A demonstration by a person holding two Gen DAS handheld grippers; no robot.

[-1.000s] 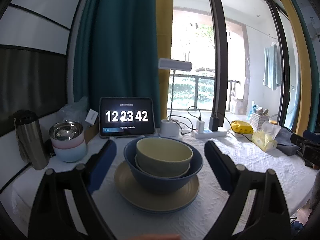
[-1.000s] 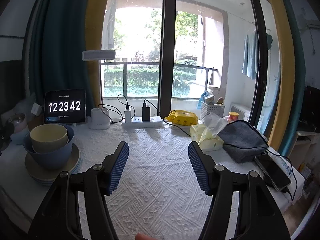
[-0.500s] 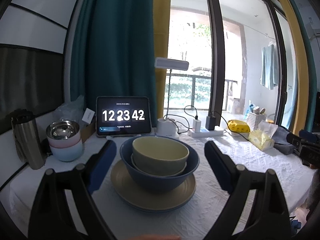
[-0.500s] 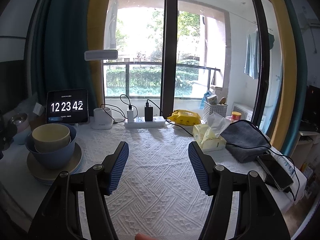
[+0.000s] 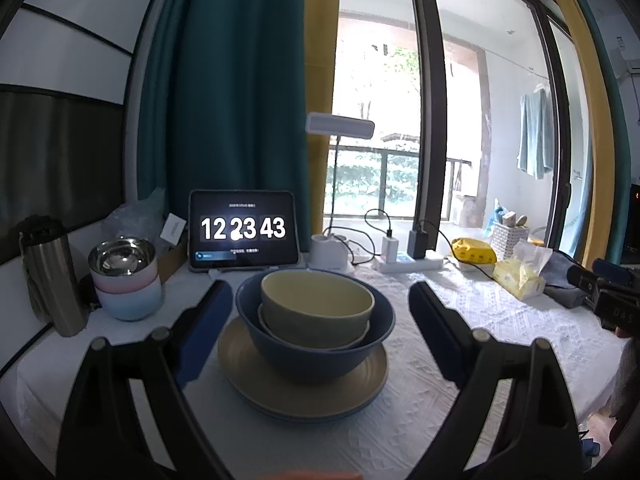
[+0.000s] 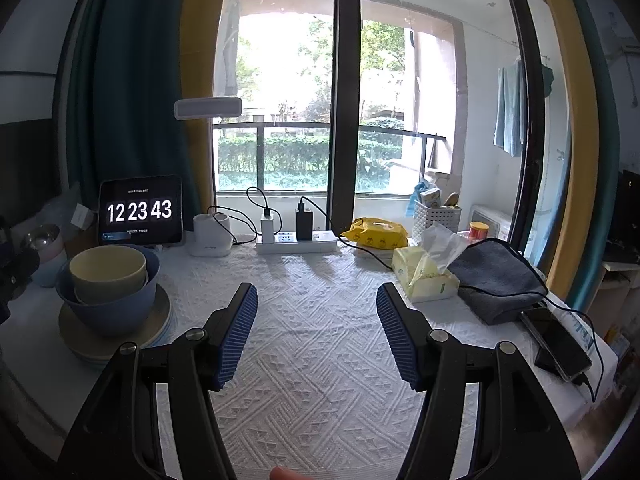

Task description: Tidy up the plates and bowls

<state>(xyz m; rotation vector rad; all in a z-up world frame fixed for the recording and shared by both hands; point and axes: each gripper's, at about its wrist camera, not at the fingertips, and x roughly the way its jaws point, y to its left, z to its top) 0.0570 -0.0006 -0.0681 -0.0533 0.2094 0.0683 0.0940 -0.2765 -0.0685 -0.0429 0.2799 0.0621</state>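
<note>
A yellow-green bowl (image 5: pixel 316 304) nests in a wide blue bowl (image 5: pixel 316 356); a second pale rim shows beneath it. The blue bowl stands on a beige plate (image 5: pixel 240 364), with a bluish plate edge under that. My left gripper (image 5: pixel 320 300) is open, its blue fingers either side of this stack and just short of it, not pressing. In the right wrist view the same blue bowl (image 6: pixel 106 308) and beige plate (image 6: pixel 160 308) sit at the far left. My right gripper (image 6: pixel 316 294) is open over bare tablecloth, with nothing between its pads.
Left of the stack are steel-lined pastel bowls (image 5: pixel 126 276) and a steel flask (image 5: pixel 52 276). Along the back are a tablet clock (image 5: pixel 244 230), a lamp base (image 6: pixel 212 236) and a power strip (image 6: pixel 296 242). A tissue pack (image 6: pixel 426 276), grey cloth (image 6: pixel 496 276) and phone (image 6: pixel 558 340) lie right.
The tablet clock has ticked on by one second. Both grippers and the stacked dishes stand as before.
</note>
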